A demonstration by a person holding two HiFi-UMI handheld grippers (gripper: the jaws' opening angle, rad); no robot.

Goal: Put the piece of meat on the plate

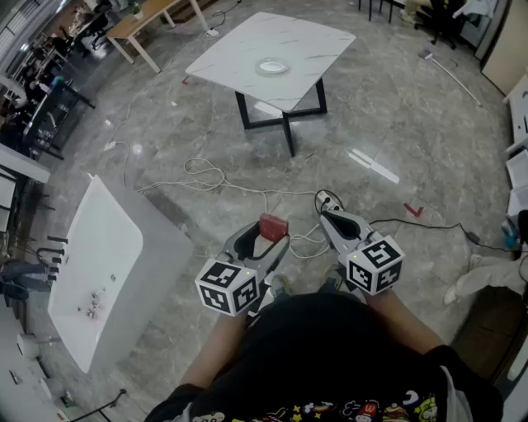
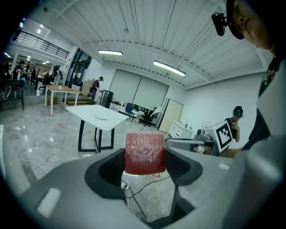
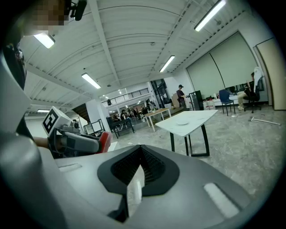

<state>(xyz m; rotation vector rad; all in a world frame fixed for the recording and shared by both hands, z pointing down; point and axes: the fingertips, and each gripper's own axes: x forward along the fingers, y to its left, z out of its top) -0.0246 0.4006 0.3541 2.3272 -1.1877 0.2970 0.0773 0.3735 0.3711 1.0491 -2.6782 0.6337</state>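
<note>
A red cube of meat (image 1: 273,227) is clamped between the jaws of my left gripper (image 1: 268,233), held out over the floor in front of the person. The left gripper view shows the meat (image 2: 144,153) pressed on both sides by the dark pads (image 2: 109,167). My right gripper (image 1: 329,216) is beside it on the right, jaws together with nothing between them (image 3: 136,172). The plate (image 1: 273,66) lies on a white table (image 1: 313,41) some way ahead, apart from both grippers; it also shows as the plate (image 2: 102,117) and the plate (image 3: 182,122).
White cables (image 1: 206,175) trail over the grey floor between me and the table. A long white counter (image 1: 95,272) stands at the left. A red mark (image 1: 412,211) is on the floor at the right. Wooden desks (image 1: 140,25) and people stand far back.
</note>
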